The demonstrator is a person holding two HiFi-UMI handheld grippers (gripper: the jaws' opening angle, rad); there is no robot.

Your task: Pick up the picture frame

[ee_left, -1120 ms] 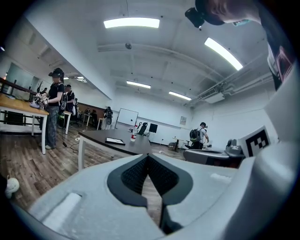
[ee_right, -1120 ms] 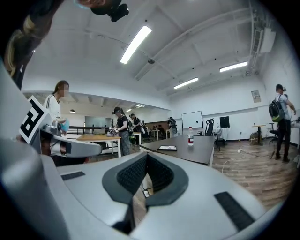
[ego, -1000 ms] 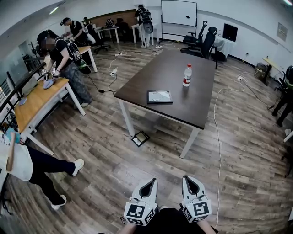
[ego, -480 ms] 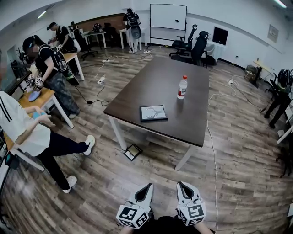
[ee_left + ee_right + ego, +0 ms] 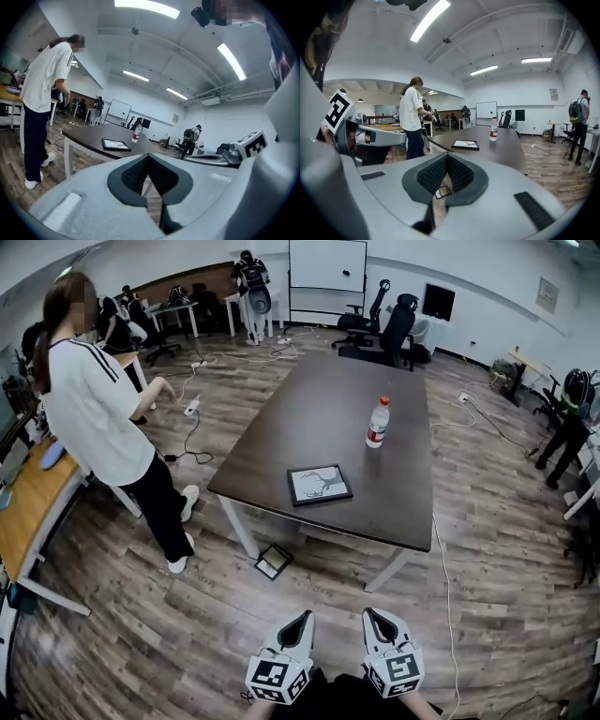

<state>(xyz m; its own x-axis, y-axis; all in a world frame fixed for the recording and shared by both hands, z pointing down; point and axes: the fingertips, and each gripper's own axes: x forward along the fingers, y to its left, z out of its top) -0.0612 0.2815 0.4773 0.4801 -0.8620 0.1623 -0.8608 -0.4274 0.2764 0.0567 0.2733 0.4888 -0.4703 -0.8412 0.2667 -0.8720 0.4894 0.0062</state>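
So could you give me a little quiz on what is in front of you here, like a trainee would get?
1. True or false: the picture frame lies flat on the table.
2. The bottle stands: A) upright on the table, beyond the frame; B) on the floor; C) on top of the frame.
3. Are the fingers of the left gripper and the right gripper open or shut, and do they hold anything?

Key: 1 true. 2 A. 3 both shut, holding nothing; both are short of the table.
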